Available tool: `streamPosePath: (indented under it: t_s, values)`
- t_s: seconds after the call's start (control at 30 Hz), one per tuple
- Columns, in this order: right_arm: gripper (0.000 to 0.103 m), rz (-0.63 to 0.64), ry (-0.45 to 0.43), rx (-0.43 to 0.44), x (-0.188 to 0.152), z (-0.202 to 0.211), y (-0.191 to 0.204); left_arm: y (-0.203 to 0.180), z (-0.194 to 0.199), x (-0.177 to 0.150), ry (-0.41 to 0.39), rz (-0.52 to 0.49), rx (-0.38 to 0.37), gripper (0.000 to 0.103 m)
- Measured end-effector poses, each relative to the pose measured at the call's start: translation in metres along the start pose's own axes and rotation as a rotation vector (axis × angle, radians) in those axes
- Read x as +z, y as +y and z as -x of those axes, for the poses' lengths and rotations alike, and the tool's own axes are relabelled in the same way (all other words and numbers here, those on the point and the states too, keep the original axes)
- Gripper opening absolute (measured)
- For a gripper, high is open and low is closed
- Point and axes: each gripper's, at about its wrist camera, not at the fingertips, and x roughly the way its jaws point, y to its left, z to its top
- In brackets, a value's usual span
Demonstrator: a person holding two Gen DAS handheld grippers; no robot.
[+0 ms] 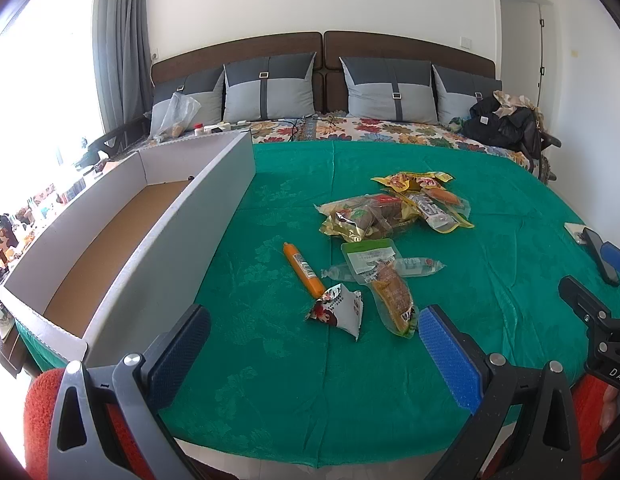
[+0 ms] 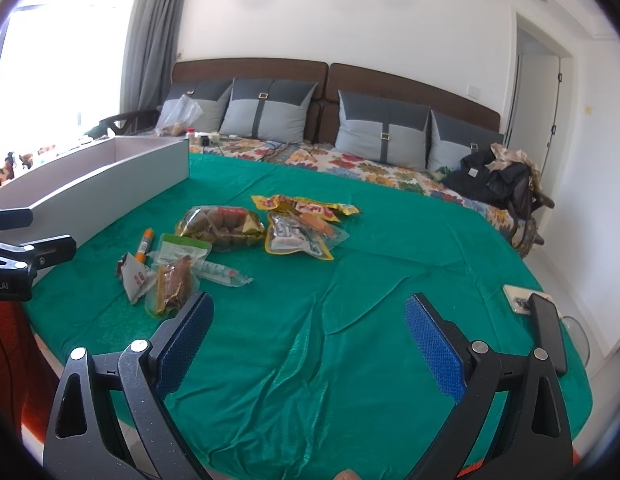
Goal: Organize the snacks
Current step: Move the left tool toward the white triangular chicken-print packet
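Several snack packs lie on a green cloth [image 1: 270,360]: an orange sausage stick [image 1: 304,269], a white-and-red wrapper [image 1: 337,310], a green-topped clear pouch [image 1: 383,280], a brown-filled bag [image 1: 369,216] and yellow packs [image 1: 425,196]. A long white cardboard box [image 1: 122,240] stands open at the left. My left gripper [image 1: 313,324] is open and empty, just short of the white-and-red wrapper. My right gripper [image 2: 310,320] is open and empty over bare cloth [image 2: 349,272], right of the snacks; the clear pouch [image 2: 174,276] lies by its left finger [image 2: 186,340].
A bed with grey pillows [image 1: 268,88] and a flowered cover runs behind the table. A black bag [image 1: 505,124] sits at its right end. A small card and dark phone [image 2: 545,332] lie at the table's right edge. A plastic bag [image 1: 176,114] rests by the left pillow.
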Motion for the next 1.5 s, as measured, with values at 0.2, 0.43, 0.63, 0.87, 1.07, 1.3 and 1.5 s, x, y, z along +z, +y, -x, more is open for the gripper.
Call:
streamPosePath:
  t_s: [0.2,0.43,0.63,0.87,1.07,1.3,1.5]
  values:
    - [0.098,-0.001,0.006,0.001,-0.001,-0.002,0.000,0.000,-0.001,0.002,0.013,0.009,0.000,0.103]
    - [0.098,-0.002,0.008,0.002,-0.001,-0.002,0.000,0.003,-0.014,0.000,0.082,0.029,-0.025,0.103]
    - [0.098,-0.038,0.063,0.017,-0.009,-0.013,-0.006,0.013,-0.061,-0.001,0.226,0.070,-0.066,0.103]
    - [0.098,-0.052,0.249,0.026,-0.024,-0.059,-0.012,0.031,-0.101,-0.011,0.328,0.160,-0.040,0.103]
    - [0.098,-0.039,0.326,0.022,-0.036,-0.073,-0.013,0.039,-0.115,-0.019,0.387,0.187,-0.025,0.103]
    - [0.098,-0.069,0.375,0.033,-0.043,-0.082,-0.019,0.039,-0.123,-0.024,0.423,0.168,0.016,0.103]
    - [0.098,-0.164,0.428,0.026,-0.050,-0.090,-0.037,0.032,-0.124,-0.027,0.429,0.119,0.045,0.103]
